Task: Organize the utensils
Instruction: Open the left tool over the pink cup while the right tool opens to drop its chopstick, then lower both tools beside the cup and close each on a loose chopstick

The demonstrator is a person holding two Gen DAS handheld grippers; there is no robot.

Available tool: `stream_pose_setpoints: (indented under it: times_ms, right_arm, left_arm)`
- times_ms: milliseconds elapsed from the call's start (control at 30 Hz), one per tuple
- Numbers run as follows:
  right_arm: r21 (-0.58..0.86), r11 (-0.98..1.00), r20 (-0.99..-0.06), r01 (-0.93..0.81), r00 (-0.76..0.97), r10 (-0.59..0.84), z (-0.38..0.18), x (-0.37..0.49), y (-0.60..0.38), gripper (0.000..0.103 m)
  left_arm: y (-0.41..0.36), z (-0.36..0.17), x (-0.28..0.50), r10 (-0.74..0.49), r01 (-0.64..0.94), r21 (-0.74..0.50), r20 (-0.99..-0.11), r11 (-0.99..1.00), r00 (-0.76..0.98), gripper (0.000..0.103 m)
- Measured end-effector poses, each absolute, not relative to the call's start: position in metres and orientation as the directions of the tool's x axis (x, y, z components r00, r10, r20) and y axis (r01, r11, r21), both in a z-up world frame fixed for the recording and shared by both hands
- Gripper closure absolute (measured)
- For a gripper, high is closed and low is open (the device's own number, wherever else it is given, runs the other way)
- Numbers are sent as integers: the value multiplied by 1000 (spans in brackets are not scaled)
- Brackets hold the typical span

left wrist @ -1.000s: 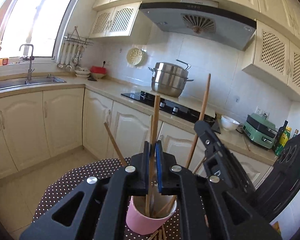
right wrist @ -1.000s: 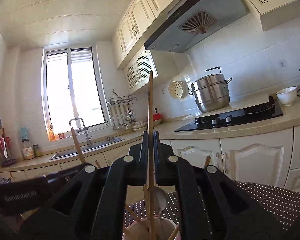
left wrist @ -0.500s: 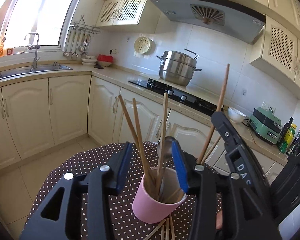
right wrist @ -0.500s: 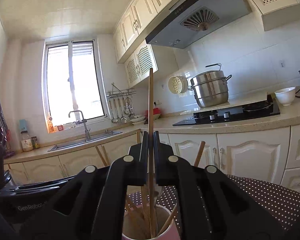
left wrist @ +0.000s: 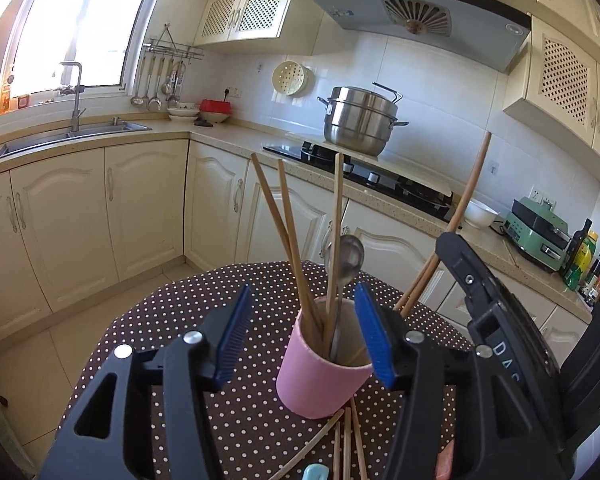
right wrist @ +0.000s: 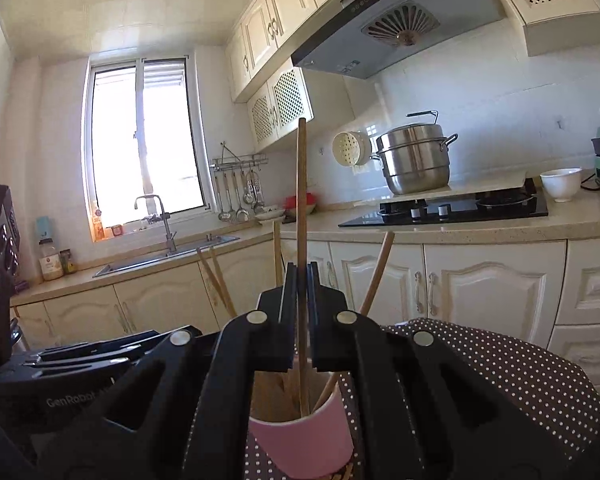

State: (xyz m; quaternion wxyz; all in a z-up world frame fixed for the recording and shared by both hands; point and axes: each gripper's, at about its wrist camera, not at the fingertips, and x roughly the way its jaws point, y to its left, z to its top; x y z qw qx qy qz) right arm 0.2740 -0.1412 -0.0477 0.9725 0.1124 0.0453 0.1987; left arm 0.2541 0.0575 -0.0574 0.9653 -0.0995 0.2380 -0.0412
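Cream kitchen cabinets, a steel steamer pot (left wrist: 360, 124) on the hob and a bright window stand behind a round desk (left wrist: 188, 320) covered in brown polka-dot cloth. On it stands a pink cup (left wrist: 320, 376), tilted slightly in the left view, holding several wooden chopsticks (left wrist: 288, 236) and a metal spoon (left wrist: 346, 260), all pointing upward and fanning outward. More chopsticks (left wrist: 346, 448) lie flat on the cloth just in front of the cup.

The left hand-held gripper (left wrist: 306, 338) has its blue-padded jaws spread apart either side of the cup, gripping nothing. The right hand-held gripper (right wrist: 300, 300) is clamped on one chopstick (right wrist: 301, 200), its long axis nearly vertical, lower end already inside the cup.

Likely risks: letting go while the stick leans could send it tipping over the rim, and either gripper nudging the light, top-heavy cup could topple it and spill everything.
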Motion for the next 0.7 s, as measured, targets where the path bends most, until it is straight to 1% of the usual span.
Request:
stream_pose_setpoints:
  times_ms: [100, 200, 267, 300, 333, 400, 500, 600, 700]
  right_arm:
    - [235, 901, -63, -364, 920, 388, -49, 269, -141, 97]
    - [242, 901, -85, -361, 917, 390, -48, 265, -143, 96]
    - [241, 901, -93, -360, 916, 390, -47, 260, -143, 92]
    - [238, 902, -93, -361, 916, 391, -46, 257, -143, 88]
    - [234, 903, -93, -360, 917, 389, -45, 254, -143, 82]
    - [229, 904, -91, -362, 916, 391, -43, 248, -143, 77]
    - [216, 910, -99, -354, 919, 381, -42, 237, -146, 77]
    - [214, 918, -136, -334, 920, 367, -44, 232, -150, 77]
    - [214, 929, -211, -303, 914, 347, -52, 231, -155, 77]
  left_arm:
    - [59, -58, 246, -124, 30, -208, -455, 978, 882, 49]
    - [61, -57, 239, -128, 33, -211, -455, 977, 881, 46]
    - [62, -57, 236, -126, 31, -210, -455, 977, 881, 45]
    - [62, -56, 233, -127, 32, -209, -455, 977, 881, 45]
    - [62, -56, 234, -128, 34, -209, -455, 977, 881, 44]
    - [63, -56, 227, -126, 35, -202, -458, 979, 880, 43]
    - [65, -57, 217, -133, 44, -193, -474, 980, 870, 42]
    - [69, -62, 214, -161, 64, -200, -522, 978, 838, 42]
    - [69, -75, 216, -201, 98, -199, -602, 975, 773, 42]
